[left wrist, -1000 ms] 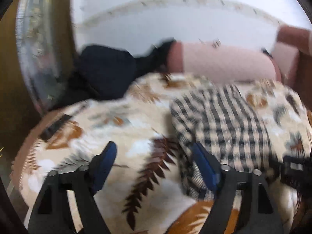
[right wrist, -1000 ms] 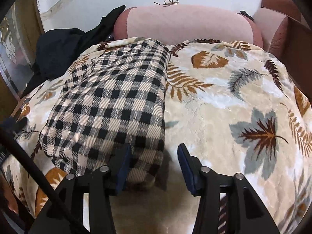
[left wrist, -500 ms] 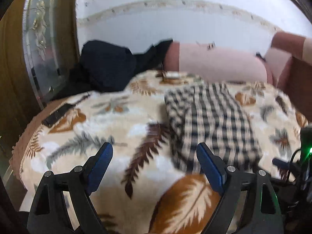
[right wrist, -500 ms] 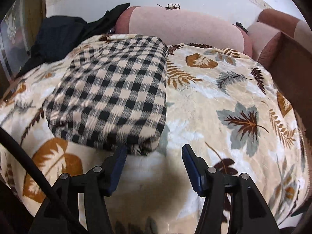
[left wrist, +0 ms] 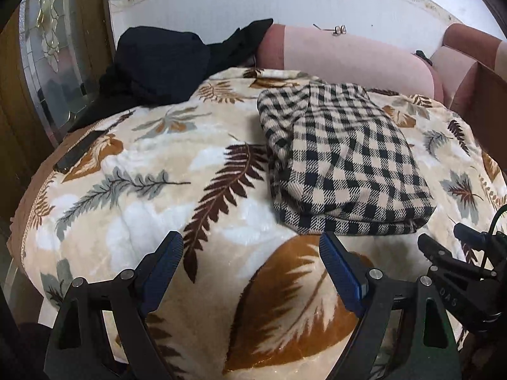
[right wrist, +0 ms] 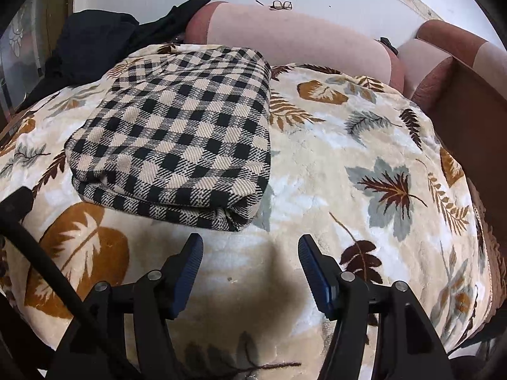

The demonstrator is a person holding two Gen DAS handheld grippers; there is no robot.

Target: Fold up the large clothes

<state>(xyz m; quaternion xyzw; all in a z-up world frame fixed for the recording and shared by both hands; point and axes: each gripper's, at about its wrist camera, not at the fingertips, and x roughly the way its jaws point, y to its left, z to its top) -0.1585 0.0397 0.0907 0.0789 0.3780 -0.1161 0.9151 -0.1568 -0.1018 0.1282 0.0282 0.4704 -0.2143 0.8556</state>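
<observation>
A black-and-beige checked garment (left wrist: 342, 161) lies folded into a thick rectangle on the leaf-patterned blanket (left wrist: 158, 190). It also shows in the right wrist view (right wrist: 177, 133), left of centre. My left gripper (left wrist: 252, 253) is open and empty, near the blanket's front edge, just short of the garment's near left corner. My right gripper (right wrist: 250, 253) is open and empty, just in front of the garment's near right corner, not touching it. The right gripper's body shows at the lower right of the left wrist view (left wrist: 459, 262).
A dark pile of clothes (left wrist: 164, 63) lies at the back left of the bed. A pink bolster (right wrist: 294, 34) runs along the wall with glasses (right wrist: 280, 4) on it. A wooden door with glass (left wrist: 50, 63) stands at left. A brown box (right wrist: 469, 110) sits at right.
Both grippers have pulled back from the folded garment toward the front of the bed and stay open. The garment lies where it was left.
</observation>
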